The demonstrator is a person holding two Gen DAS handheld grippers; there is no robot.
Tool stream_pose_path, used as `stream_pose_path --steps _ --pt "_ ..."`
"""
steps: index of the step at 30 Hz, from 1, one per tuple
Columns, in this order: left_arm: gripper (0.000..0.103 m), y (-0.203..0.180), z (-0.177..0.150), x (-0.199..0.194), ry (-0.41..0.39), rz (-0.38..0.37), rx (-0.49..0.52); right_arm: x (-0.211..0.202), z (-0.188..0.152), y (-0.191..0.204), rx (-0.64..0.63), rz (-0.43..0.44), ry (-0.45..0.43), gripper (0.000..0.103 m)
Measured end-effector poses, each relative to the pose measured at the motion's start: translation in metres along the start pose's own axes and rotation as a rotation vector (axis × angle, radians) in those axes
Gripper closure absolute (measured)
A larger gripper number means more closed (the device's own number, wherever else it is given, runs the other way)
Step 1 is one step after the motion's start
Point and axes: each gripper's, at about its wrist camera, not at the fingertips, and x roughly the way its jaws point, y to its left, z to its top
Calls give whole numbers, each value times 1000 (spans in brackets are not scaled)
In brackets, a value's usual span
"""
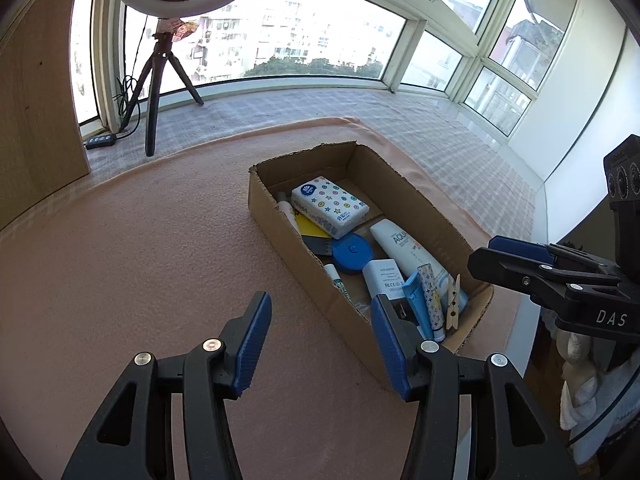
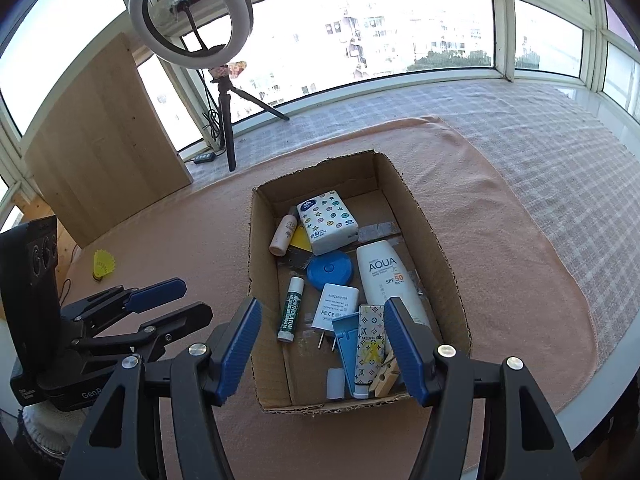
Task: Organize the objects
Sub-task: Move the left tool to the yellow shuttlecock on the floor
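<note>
Both grippers stand released with nothing between their blue pads: the left gripper [image 1: 320, 344] hangs over bare pink cloth [image 1: 140, 260] beside the box's near corner, the right gripper [image 2: 322, 346] above the cardboard box [image 2: 448, 280] at its near end. Directly ahead of the right pads lie a patterned tube [image 2: 370, 344], a clothespin [image 2: 386, 378] and a white adapter [image 2: 334, 306]; farther in, the AQUA bottle [image 2: 386, 280] and tissue pack [image 2: 326, 224]. One yellow shuttlecock [image 2: 103, 265] sits well off beyond the left gripper, likely the next pick. Approaching it from above looks easiest; open cloth surrounds it, though the table edge is near.
</note>
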Motion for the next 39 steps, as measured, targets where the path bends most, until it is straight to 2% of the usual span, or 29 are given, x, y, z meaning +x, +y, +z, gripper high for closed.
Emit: stream_pose_path --steps 8,16,23,30,36,39 --pt "48 71 -18 -37 -14 84 -105 11 -4 42 -48 45 29 43" --pt "48 164 -47 -84 -26 212 -198 27 -7 92 -101 86 61 43" --pt "48 250 -62 -121 -24 284 -272 43 -17 136 -139 113 96 43" --pt "48 349 -62 -143 -23 296 -389 52 -25 158 -139 107 114 43" --pt "48 412 -57 -141 -2 348 -425 57 -28 165 -133 77 125 43" --pt "48 438 -56 -134 5 300 -477 58 -29 169 -140 61 125 43"
